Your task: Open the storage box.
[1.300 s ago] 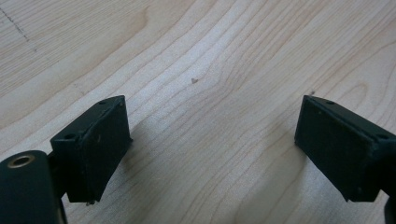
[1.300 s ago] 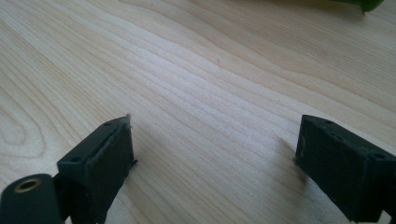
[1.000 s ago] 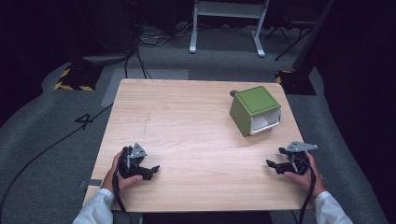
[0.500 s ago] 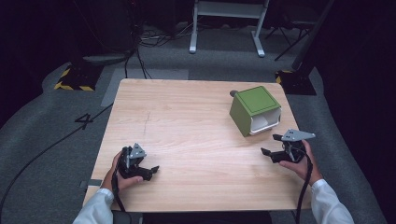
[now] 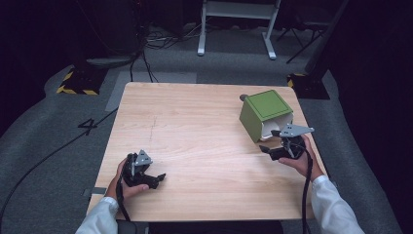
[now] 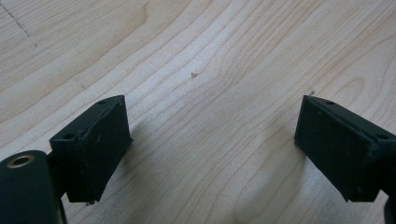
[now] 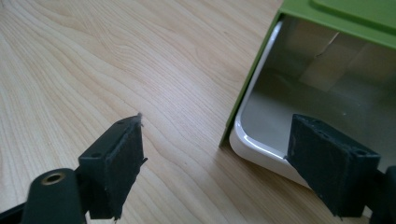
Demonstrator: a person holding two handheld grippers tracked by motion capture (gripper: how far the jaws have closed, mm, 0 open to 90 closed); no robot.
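Over the last second our right tool point(image 5: 274, 148), jaws apart, has closed in on the green box point(image 5: 265, 113) near the counter's point(image 5: 204, 126) far right corner, likely the target, while our left tool point(image 5: 148, 178) rests open near the front-left corner.

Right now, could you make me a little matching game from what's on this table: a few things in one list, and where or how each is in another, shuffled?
Things:
1. left claw
2. right claw
3. green box
4. table

Descriptions:
A. lying on its side, white inside showing
B. open, over bare wood near the front left corner
C. light wood
D. open, right at the box's opening

Pairs: 1-B, 2-D, 3-A, 4-C
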